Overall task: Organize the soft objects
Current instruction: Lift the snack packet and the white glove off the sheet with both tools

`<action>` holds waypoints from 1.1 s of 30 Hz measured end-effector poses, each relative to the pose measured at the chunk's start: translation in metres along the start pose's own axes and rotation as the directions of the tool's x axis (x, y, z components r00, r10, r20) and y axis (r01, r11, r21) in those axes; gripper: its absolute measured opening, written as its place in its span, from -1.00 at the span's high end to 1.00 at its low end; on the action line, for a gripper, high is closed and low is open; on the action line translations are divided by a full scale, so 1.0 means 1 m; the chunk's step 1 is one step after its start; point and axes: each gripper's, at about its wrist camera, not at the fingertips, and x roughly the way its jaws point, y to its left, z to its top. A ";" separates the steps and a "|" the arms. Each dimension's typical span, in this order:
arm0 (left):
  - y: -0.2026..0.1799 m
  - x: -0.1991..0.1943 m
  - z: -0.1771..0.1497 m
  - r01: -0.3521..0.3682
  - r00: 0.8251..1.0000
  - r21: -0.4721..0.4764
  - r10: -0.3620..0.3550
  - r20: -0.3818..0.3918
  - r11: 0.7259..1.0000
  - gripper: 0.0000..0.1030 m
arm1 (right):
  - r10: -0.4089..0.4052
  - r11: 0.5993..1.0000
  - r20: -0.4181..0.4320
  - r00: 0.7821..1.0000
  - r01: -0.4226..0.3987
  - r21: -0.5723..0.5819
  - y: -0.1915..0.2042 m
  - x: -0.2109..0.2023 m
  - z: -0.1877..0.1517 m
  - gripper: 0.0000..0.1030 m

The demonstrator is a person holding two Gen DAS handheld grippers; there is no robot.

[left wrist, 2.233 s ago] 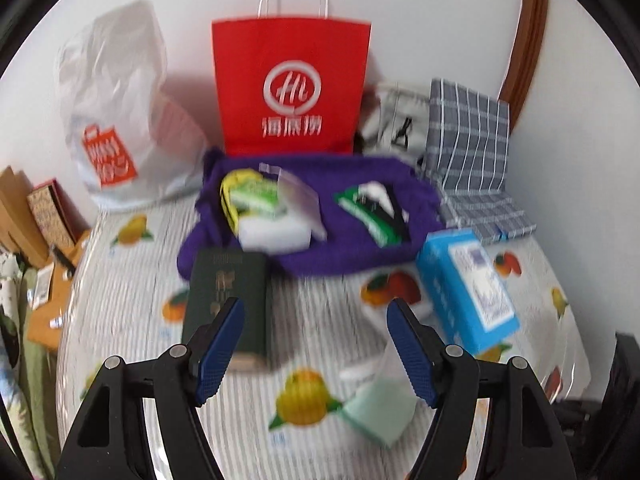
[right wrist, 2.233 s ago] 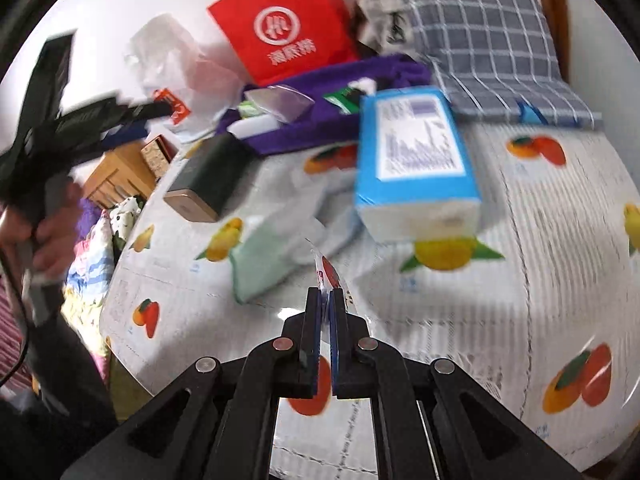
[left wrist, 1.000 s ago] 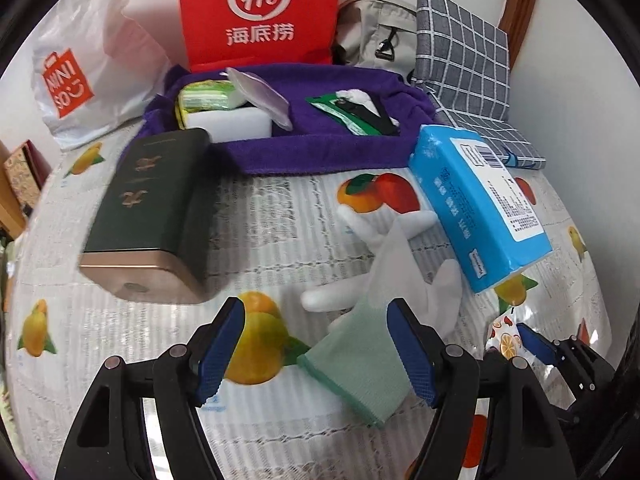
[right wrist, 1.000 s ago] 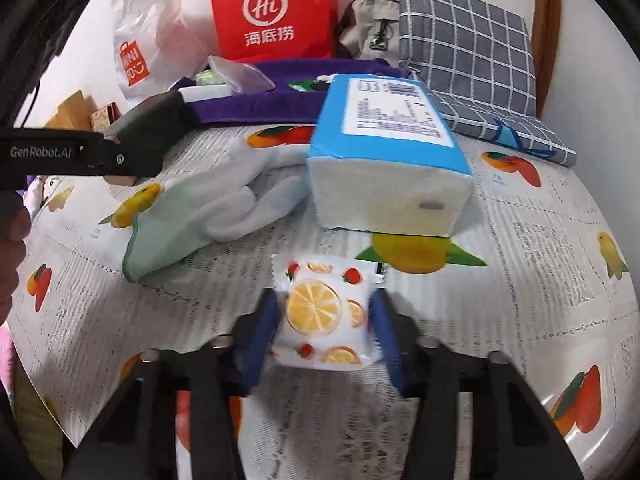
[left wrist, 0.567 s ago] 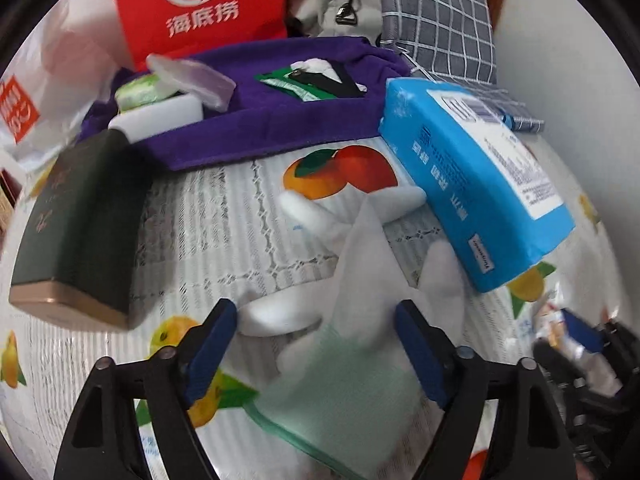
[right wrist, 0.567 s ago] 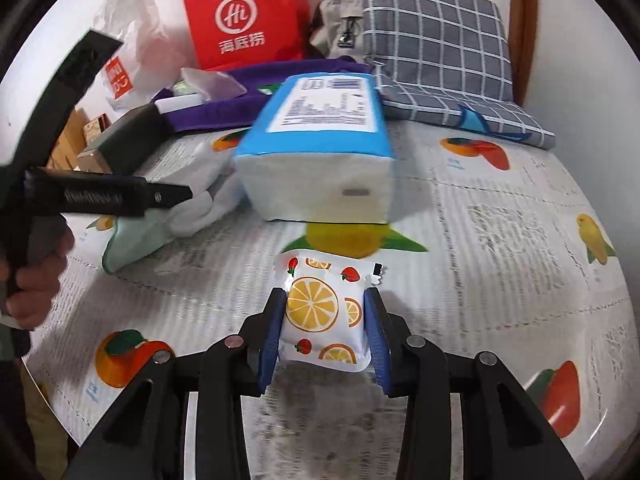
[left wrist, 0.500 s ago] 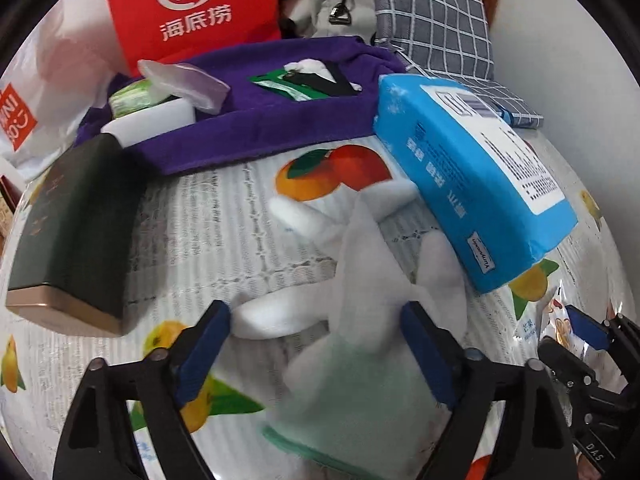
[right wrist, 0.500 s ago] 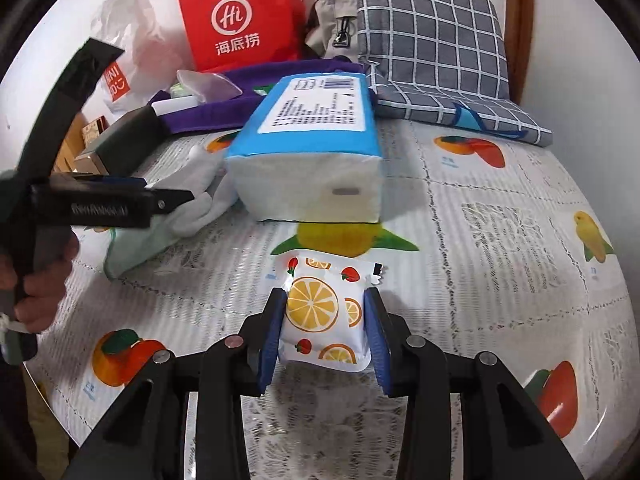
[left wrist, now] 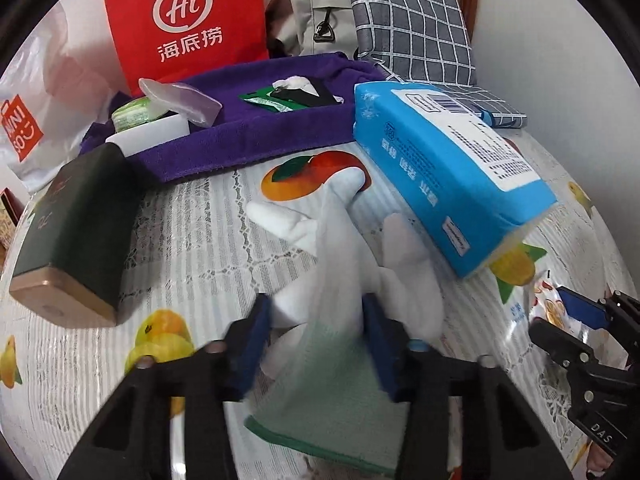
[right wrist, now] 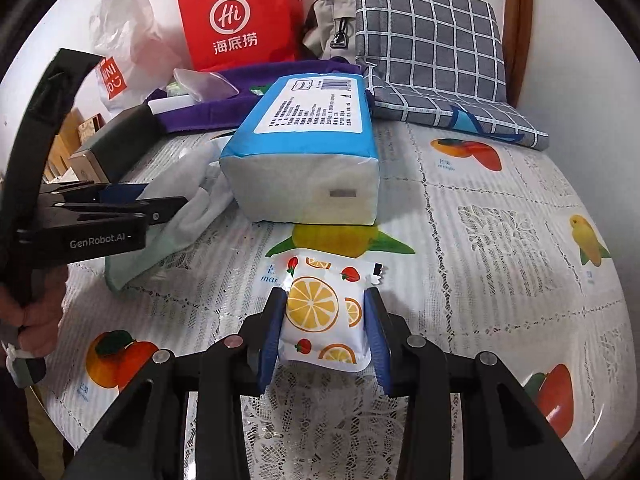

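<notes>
A white glove with a pale green cuff (left wrist: 332, 280) lies on the fruit-print tablecloth. My left gripper (left wrist: 318, 320) is shut on the glove, its blue pads pinching the glove near the cuff; it also shows in the right wrist view (right wrist: 132, 200). My right gripper (right wrist: 324, 320) is shut on a small white packet with orange slices (right wrist: 324, 312), low over the cloth; it also shows in the left wrist view (left wrist: 576, 312). A blue tissue pack (left wrist: 448, 176) lies just right of the glove and beyond the packet (right wrist: 312, 152).
A purple towel (left wrist: 256, 136) at the back holds small items. A dark green box (left wrist: 76, 232) lies at the left. A red paper bag (left wrist: 188, 24), a white plastic bag (left wrist: 28, 120), a grey bag (left wrist: 312, 20) and a checked cushion (right wrist: 432, 44) stand by the wall.
My left gripper moved forward and down over the glove and closed on it. My right gripper closed on the orange-slice packet and keeps hold of it.
</notes>
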 end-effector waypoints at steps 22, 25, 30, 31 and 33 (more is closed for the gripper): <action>0.036 -0.079 -0.054 0.055 0.998 -0.131 -0.056 -0.003 0.990 0.61 | 0.054 0.998 0.064 0.996 -0.055 0.007 0.011 -0.070 0.000 0.24; 0.045 -0.098 -0.054 0.056 0.998 -0.167 -0.052 0.027 0.984 0.61 | 0.054 0.999 0.077 0.996 -0.055 0.003 0.016 -0.084 0.006 0.24; 0.060 -0.121 -0.051 0.069 0.996 -0.230 -0.056 0.062 0.971 0.61 | 0.084 0.996 0.097 0.992 -0.085 0.004 0.022 -0.102 0.016 0.24; 0.061 -0.123 -0.050 0.067 0.996 -0.235 -0.053 0.067 0.970 0.61 | 0.088 0.996 0.100 0.991 -0.089 0.003 0.023 -0.106 0.018 0.24; 0.065 -0.132 -0.048 0.063 0.996 -0.246 -0.044 0.083 0.967 0.61 | 0.086 0.996 0.111 0.990 -0.086 0.000 0.025 -0.113 0.024 0.24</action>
